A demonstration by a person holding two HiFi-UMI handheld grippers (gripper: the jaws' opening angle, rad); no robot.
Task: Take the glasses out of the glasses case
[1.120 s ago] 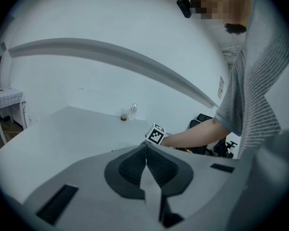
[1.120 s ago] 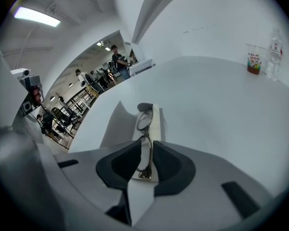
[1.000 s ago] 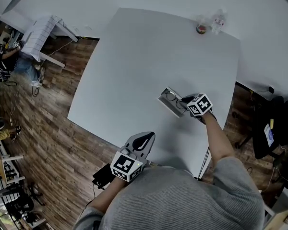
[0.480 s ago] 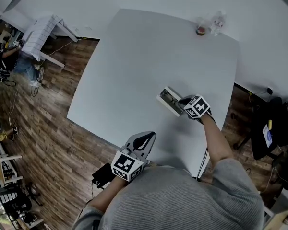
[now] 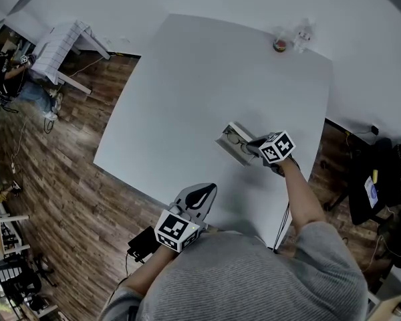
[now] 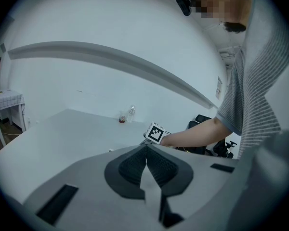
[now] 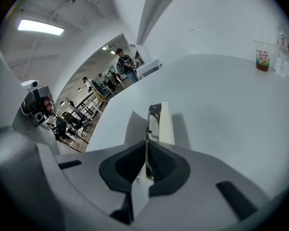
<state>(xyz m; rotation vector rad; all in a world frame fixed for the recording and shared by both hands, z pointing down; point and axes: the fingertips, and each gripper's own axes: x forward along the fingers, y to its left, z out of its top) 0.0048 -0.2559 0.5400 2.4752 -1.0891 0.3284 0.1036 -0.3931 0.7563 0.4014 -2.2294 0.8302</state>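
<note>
The open white glasses case point(image 5: 228, 143) lies on the white table point(image 5: 200, 79), right of centre. The dark-rimmed glasses point(image 5: 241, 139) stand partly out of it. My right gripper point(image 5: 256, 144) reaches in from the right; its jaws have just been closing, with the glasses between them. In the right gripper view the glasses point(image 7: 152, 120) show edge-on, pinched at the right gripper point(image 7: 146, 147), with the case point(image 7: 166, 124) behind them. My left gripper point(image 5: 199, 196) is shut on nothing at the table's near edge. In its own view the left gripper point(image 6: 146, 149) has its pads together.
A cup point(image 5: 280, 41) and a clear bottle point(image 5: 303, 29) stand at the table's far edge. Wooden floor lies to the left, with a small white table point(image 5: 59, 45). Black equipment point(image 5: 381, 172) stands beyond the table's right edge.
The right gripper has closed onto the glasses and risen slightly, tipping them up out of the case. The left gripper has stayed where it was.
</note>
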